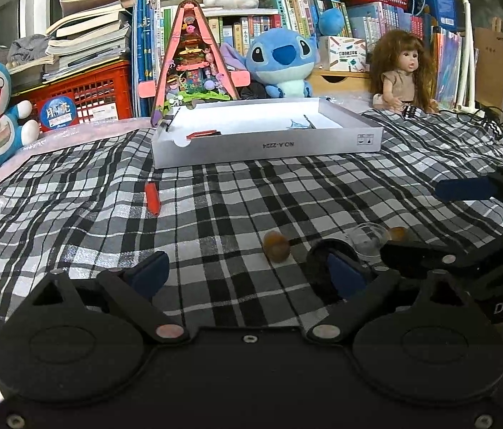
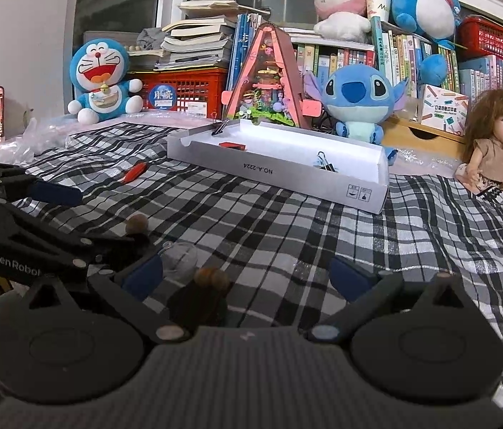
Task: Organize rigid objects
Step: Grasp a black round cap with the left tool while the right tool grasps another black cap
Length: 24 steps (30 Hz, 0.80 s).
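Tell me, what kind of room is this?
Probably a child's bedroom or playroom: plush toys such as the Doraemon, a long-haired doll, and crammed bookshelves surround a plaid blanket that looks like bedding.

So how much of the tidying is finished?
Partly done: the white box already holds a binder clip and a red piece. Neither the left gripper nor the right gripper holds anything; both are open. Left on the cloth: a red item, two brown nuts, a clear cup.
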Tool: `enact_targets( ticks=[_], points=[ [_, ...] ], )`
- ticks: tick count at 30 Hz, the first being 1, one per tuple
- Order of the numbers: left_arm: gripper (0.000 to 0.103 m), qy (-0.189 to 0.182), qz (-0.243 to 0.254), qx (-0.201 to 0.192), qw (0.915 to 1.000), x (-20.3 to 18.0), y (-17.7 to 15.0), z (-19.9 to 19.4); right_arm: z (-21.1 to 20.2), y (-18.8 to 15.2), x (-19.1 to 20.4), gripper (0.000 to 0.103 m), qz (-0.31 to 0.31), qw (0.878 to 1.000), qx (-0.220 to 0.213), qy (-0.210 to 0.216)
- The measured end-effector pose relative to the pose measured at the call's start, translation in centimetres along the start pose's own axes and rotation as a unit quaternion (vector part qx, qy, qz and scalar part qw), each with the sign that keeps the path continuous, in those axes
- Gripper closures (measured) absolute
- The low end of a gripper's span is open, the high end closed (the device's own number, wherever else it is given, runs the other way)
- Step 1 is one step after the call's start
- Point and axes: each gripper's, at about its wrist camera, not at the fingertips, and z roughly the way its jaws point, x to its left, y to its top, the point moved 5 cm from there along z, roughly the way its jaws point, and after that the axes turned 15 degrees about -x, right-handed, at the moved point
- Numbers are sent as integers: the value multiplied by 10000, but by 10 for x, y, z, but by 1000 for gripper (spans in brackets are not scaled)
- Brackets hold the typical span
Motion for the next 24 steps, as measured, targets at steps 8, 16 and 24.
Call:
enact_targets(
  ticks=[8,16,24],
  points=[
    [17,-116,3,-36,9999,-5,-2,-12,-10,-5,4,5,55,10000,22,79],
    [17,-209,-15,-84,9997,-8,-1,-18,-18,-12,10,19,-84,9999,61,111],
    [31,-358,-127,-87,9992,-14,0,-17,-21,-12,14,38,-15,9997,67,216]
  ],
)
